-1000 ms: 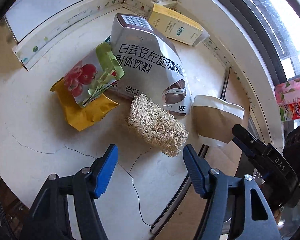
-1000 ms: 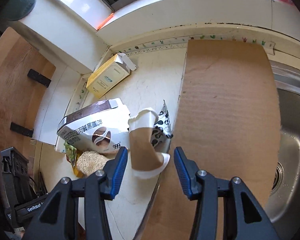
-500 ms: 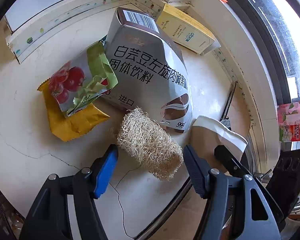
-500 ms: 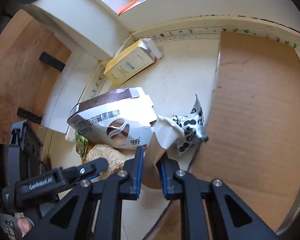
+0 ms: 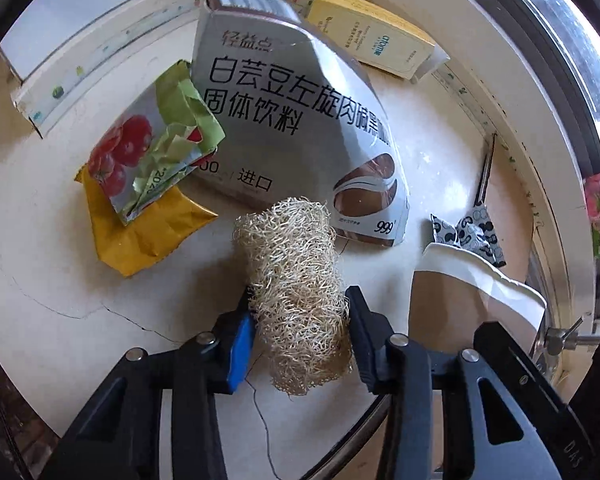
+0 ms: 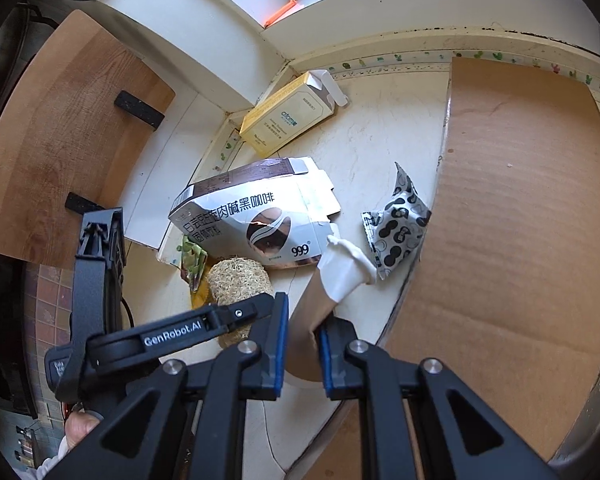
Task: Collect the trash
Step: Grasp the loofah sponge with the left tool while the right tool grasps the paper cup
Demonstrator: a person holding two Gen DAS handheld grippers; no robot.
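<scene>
Taking the grey drink carton as landmark: behind it the yellow box fills the wall corner, leaving no way through. On its left, the fruit-print wrapper and yellow packet lean against it. In front, the loofah scrubber touches its lower edge. The cracked counter left of the scrubber lies bare. To its right, the spotted wrapper sits against the cardboard sheet, whose surface is open.

place: home kitchen | signs: stone counter, steel sink rim, window sill, tiled wall
</scene>
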